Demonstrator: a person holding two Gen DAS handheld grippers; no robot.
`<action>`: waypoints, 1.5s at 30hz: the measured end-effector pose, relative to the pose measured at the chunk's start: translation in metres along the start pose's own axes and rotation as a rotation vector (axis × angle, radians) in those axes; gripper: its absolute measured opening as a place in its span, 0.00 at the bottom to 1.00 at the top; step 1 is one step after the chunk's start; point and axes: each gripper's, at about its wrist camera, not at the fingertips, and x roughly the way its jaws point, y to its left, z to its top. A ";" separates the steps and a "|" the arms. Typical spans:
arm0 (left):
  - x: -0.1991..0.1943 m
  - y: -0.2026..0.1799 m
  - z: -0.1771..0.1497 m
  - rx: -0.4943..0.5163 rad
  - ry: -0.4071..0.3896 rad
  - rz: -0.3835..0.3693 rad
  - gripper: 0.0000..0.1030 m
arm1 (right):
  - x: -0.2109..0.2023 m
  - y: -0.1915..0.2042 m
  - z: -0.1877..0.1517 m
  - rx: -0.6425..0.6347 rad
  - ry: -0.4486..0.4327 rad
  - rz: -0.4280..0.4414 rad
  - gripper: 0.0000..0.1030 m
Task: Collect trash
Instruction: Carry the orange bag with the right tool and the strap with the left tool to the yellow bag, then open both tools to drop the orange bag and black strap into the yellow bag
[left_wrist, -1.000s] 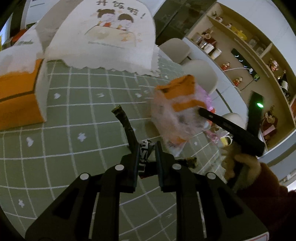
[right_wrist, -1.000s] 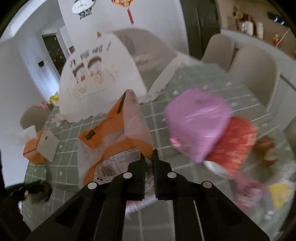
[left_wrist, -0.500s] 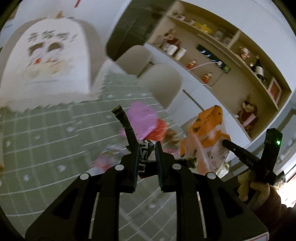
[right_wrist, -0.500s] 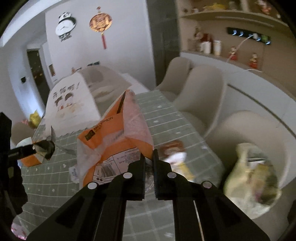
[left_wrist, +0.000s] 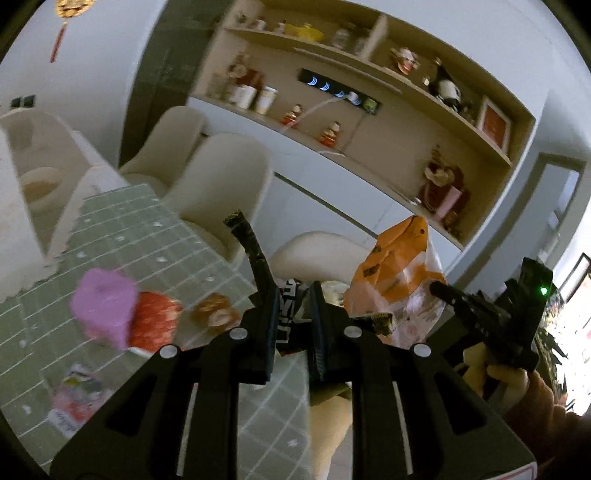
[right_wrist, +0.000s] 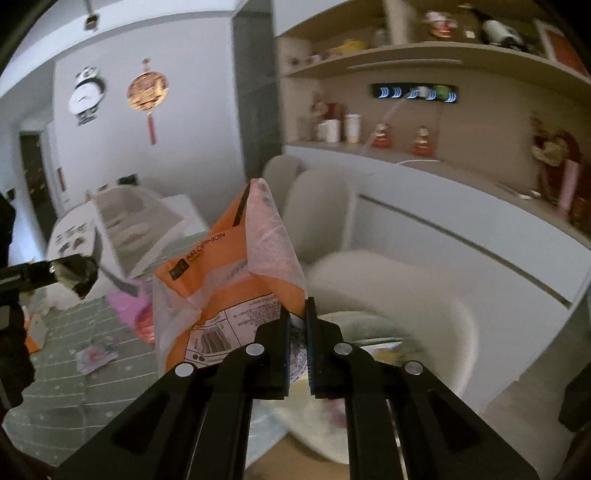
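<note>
My left gripper (left_wrist: 293, 295) is shut on a dark crumpled wrapper (left_wrist: 255, 254) whose twisted end sticks up above the fingers. My right gripper (right_wrist: 297, 317) is shut on an orange and clear plastic bag (right_wrist: 229, 284). In the left wrist view that orange bag (left_wrist: 395, 280) hangs to the right, held by the other gripper (left_wrist: 480, 314) in a person's hand (left_wrist: 506, 376). In the right wrist view the wrapper (right_wrist: 75, 271) shows at the far left. Both grippers are past the table's right edge, above a cream chair (right_wrist: 399, 288).
On the green checked tablecloth (left_wrist: 147, 236) lie a pink packet (left_wrist: 103, 306), a red packet (left_wrist: 155, 325), a brown snack wrapper (left_wrist: 216, 314) and a small printed wrapper (left_wrist: 74, 402). Cream chairs (left_wrist: 225, 173) stand by the table. A white sideboard (right_wrist: 480, 229) and shelves run behind.
Both grippers have swung right, off the table toward the chair, still carrying the wrapper and the orange bag. The white food cover and tissue box have left the middle of view.
</note>
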 end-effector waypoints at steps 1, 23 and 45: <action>0.011 -0.010 0.001 0.011 0.012 -0.003 0.15 | -0.001 -0.020 0.000 0.018 -0.003 -0.022 0.08; 0.094 -0.057 -0.017 -0.014 0.146 0.108 0.15 | 0.124 -0.138 -0.077 0.038 0.257 -0.088 0.08; 0.102 -0.048 -0.036 -0.056 0.213 0.115 0.15 | 0.138 -0.111 -0.115 0.094 0.332 -0.003 0.36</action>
